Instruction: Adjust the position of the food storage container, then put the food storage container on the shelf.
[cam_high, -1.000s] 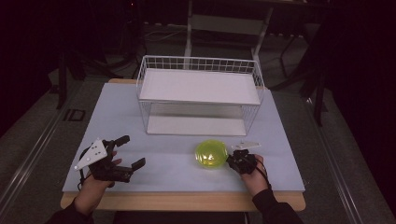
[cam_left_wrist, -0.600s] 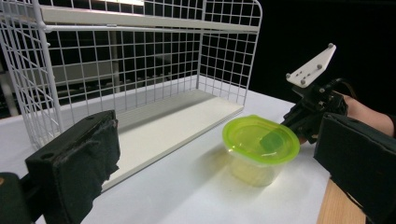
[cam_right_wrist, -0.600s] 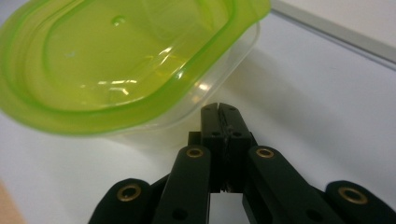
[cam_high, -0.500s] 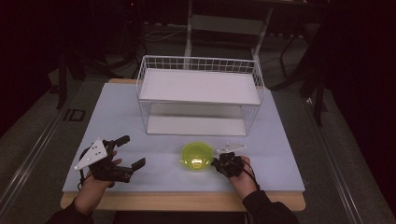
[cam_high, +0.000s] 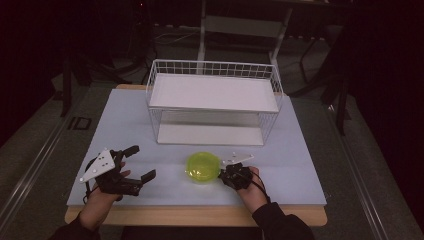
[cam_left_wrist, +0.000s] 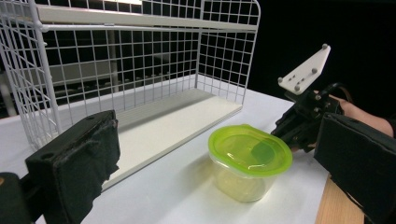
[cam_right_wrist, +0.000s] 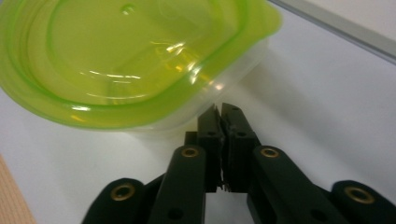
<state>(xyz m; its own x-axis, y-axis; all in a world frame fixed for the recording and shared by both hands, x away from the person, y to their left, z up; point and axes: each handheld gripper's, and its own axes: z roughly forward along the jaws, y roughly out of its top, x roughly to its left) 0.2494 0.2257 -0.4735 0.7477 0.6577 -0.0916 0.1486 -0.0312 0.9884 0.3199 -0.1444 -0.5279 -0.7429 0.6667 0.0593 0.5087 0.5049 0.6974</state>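
A clear tub with a lime-green lid (cam_high: 203, 167) stands on the white table top in front of the wire rack. My right gripper (cam_high: 222, 175) lies low on the table at the tub's right side, jaws shut with nothing between them. In the right gripper view its tips (cam_right_wrist: 220, 109) touch the tub's clear wall just under the lid's rim (cam_right_wrist: 130, 60). My left gripper (cam_high: 141, 162) rests open near the front left of the table, apart from the tub. The left gripper view shows the tub (cam_left_wrist: 250, 151) with the right gripper (cam_left_wrist: 285, 135) behind it.
A white wire rack (cam_high: 212, 64) with an upper and a lower shelf stands at the back middle of the table (cam_high: 295, 165). A wooden strip (cam_high: 200, 215) runs along the front edge. The floor around is dark.
The tub has slid to the left across the table, with my shut right gripper moving left against its side. The left gripper has stayed where it was.
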